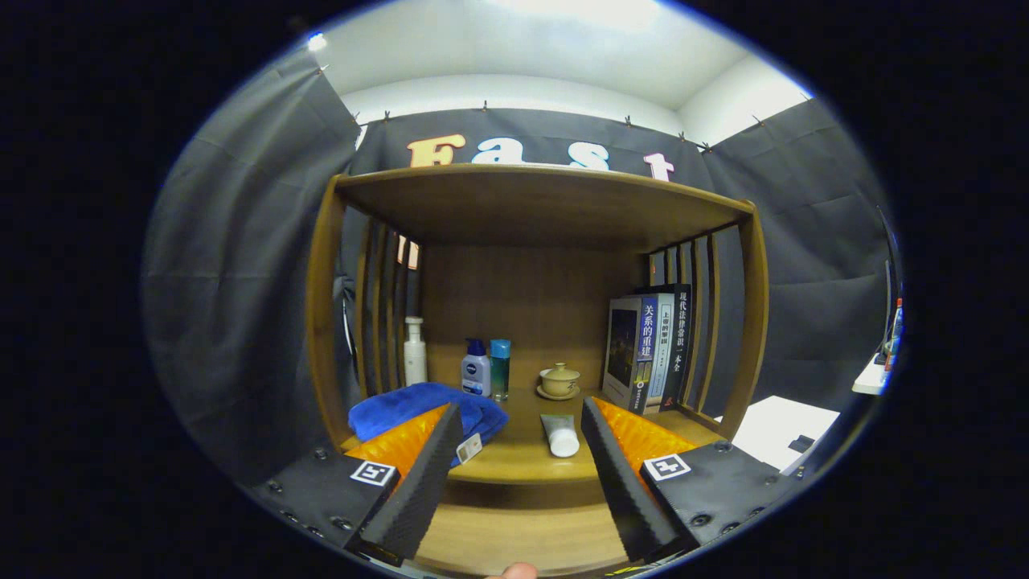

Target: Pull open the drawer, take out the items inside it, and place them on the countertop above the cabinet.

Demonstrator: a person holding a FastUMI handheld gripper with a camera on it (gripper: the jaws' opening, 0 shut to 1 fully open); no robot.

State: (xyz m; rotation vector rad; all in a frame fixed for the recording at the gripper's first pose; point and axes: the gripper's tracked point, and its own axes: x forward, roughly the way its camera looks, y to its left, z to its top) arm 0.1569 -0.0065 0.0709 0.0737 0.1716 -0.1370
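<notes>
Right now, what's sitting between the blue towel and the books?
In the claw's view, a white tube lies on the wooden countertop between the blue towel and the books. The open claw holds nothing.

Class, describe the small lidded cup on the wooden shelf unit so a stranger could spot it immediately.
Start at the wooden shelf unit and look along its countertop, beyond the open gripper. The lidded cup sits on a saucer left of the upright books. It alone is beige and squat; the bottles further left are tall.
</notes>
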